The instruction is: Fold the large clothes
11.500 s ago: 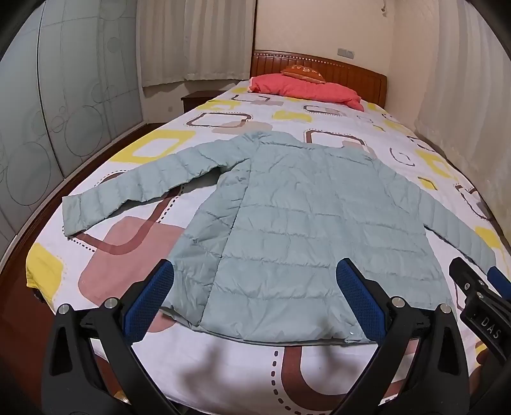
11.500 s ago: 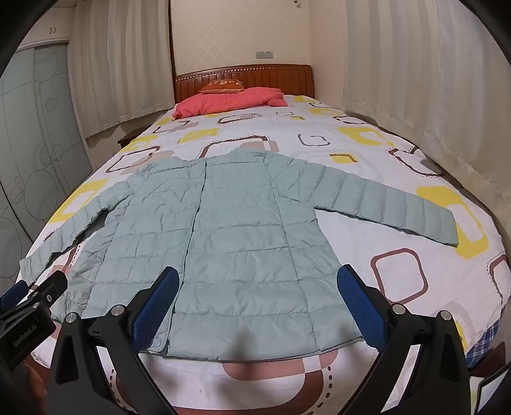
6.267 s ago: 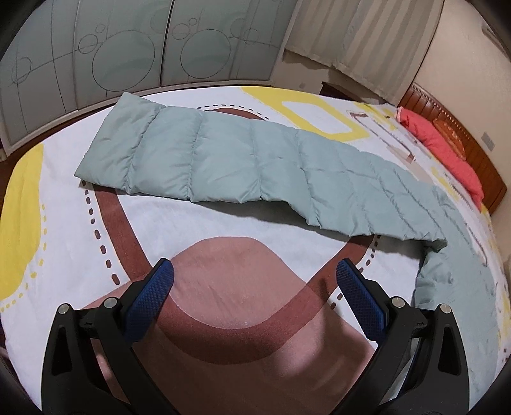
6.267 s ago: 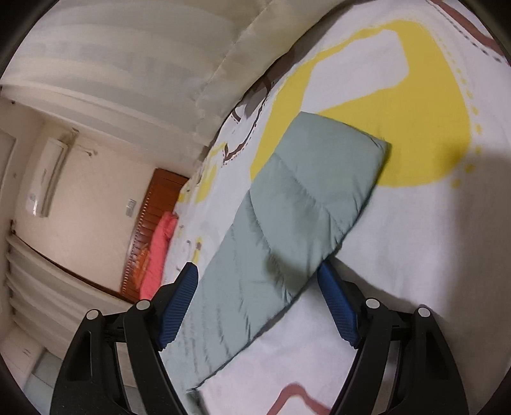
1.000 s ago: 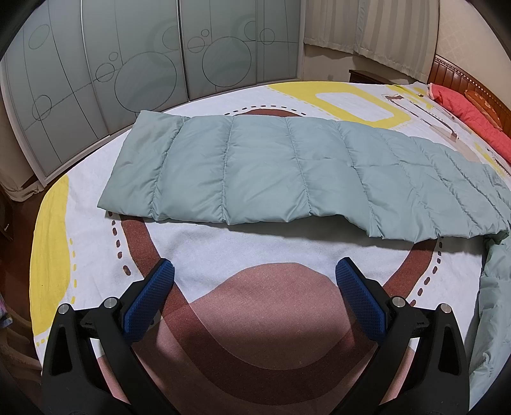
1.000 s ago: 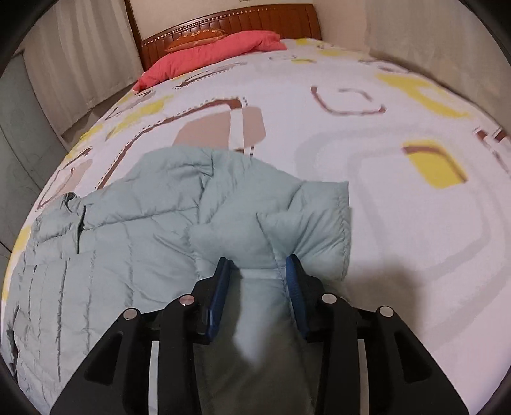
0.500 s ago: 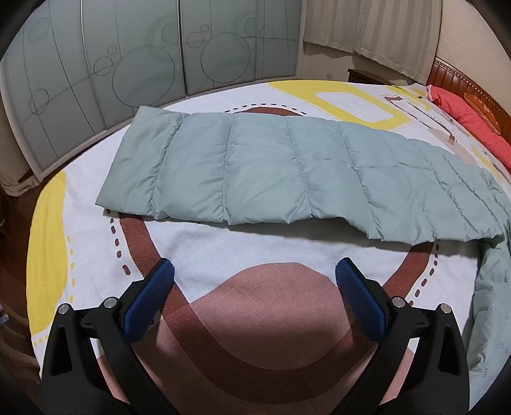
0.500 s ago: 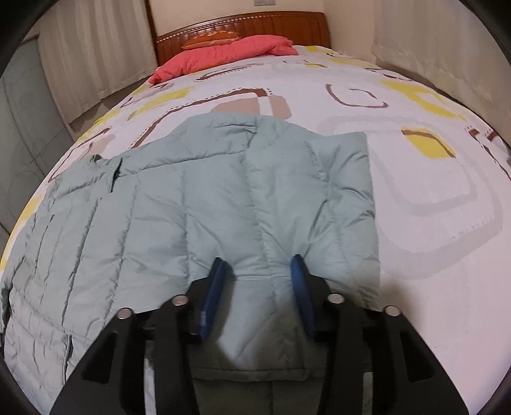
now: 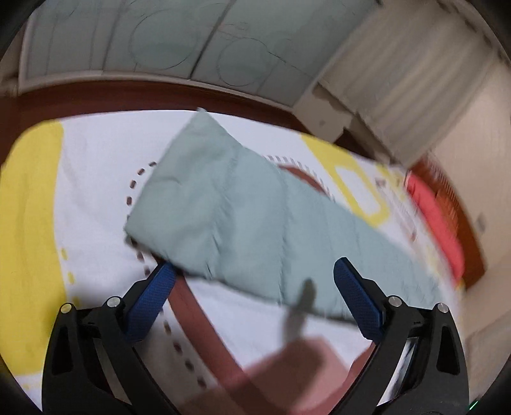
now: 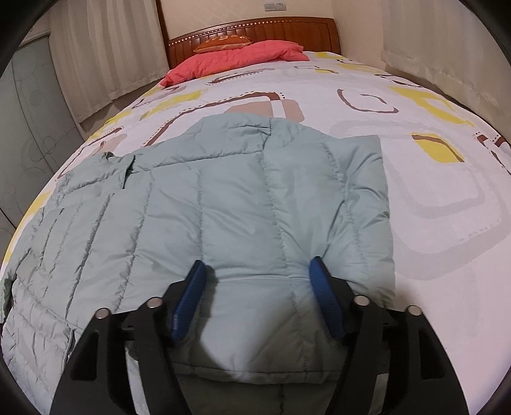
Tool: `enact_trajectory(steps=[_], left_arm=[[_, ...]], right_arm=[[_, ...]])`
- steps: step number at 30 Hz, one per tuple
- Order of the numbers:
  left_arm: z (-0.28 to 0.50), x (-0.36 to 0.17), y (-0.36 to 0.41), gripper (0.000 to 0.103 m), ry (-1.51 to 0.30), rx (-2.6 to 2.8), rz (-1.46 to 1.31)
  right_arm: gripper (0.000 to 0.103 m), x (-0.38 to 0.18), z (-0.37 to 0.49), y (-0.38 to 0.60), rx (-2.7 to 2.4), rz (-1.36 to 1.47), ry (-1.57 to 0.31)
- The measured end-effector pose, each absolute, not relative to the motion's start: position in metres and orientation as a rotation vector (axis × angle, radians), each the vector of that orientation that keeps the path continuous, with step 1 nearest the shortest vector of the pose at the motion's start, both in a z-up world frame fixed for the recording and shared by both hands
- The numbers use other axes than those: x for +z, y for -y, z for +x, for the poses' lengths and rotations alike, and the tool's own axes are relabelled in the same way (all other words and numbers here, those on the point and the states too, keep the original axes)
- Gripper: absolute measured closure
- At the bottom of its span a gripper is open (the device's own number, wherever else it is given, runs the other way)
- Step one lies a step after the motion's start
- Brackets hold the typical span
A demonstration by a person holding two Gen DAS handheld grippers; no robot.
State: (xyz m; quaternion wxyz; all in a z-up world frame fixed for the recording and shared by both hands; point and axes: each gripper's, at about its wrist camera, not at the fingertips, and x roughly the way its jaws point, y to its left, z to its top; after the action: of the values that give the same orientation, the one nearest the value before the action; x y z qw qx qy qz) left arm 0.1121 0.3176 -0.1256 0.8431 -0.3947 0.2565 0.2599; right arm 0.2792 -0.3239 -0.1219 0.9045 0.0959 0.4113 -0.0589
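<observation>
Right wrist view: the right gripper (image 10: pixel 257 269) points down at the pale green padded jacket (image 10: pixel 198 204), its blue pads spread apart. The jaws have just been opening; the folded-over sleeve (image 10: pixel 357 204) lies between them, and the pads appear to stand clear of the fabric rather than pinch it. The sleeve is laid across the jacket's right side, its cuff end beneath the gripper. The jacket lies flat on the patterned bedsheet (image 10: pixel 440 198), collar toward the wooden headboard (image 10: pixel 255 30), where a red pillow (image 10: pixel 236 59) and a small orange cushion (image 10: pixel 223 41) rest.

Left wrist view, blurred by motion: the left gripper (image 9: pixel 254 281) is wide open with nothing held. The jacket's other sleeve (image 9: pixel 242 220) lies stretched out on the sheet ahead of it, the cuff toward the bed's edge; the left pad seems to sit just at the sleeve's lower edge, though blur makes contact uncertain. Beyond the bed stand frosted sliding doors (image 9: pixel 179 38) with circle patterns.
</observation>
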Motion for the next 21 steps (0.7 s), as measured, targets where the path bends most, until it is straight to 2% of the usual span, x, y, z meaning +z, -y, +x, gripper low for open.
enact_trajectory(steps=[1,2,3,4,6,7,9,15,21], left_arm=[[0.113,-0.125,-0.32,0.005,-0.528,0.555,-0.844],[0.115,-0.124,-0.323,0.014,-0.52,0.569,-0.844],[0.117,-0.124,-0.326,0.03,-0.516,0.601,-0.845],[0.117,-0.126,-0.331,0.035,-0.512,0.628,-0.865],[0.113,-0.127,-0.338,0.06,-0.48,0.663,-0.902],[0.113,-0.126,-0.339,0.065,-0.481,0.672,-0.902],[0.115,-0.127,-0.342,0.093,-0.477,0.616,-0.905],[0.133,-0.097,-0.319,0.098,-0.46,0.56,-0.751],[0.171,-0.05,-0.233,0.098,-0.449,0.355,-0.552]], right_arm=[[0.029,-0.122,0.279,0.324,-0.119,0.197,-0.849],[0.028,-0.122,0.279,0.323,-0.119,0.193,-0.849],[0.027,-0.122,0.279,0.322,-0.119,0.19,-0.85],[0.027,-0.122,0.28,0.321,-0.119,0.188,-0.851],[0.025,-0.122,0.279,0.32,-0.119,0.189,-0.85],[0.024,-0.122,0.279,0.32,-0.118,0.188,-0.85],[0.024,-0.122,0.28,0.32,-0.117,0.188,-0.85],[0.024,-0.122,0.28,0.32,-0.118,0.187,-0.85],[0.024,-0.122,0.28,0.321,-0.116,0.188,-0.849]])
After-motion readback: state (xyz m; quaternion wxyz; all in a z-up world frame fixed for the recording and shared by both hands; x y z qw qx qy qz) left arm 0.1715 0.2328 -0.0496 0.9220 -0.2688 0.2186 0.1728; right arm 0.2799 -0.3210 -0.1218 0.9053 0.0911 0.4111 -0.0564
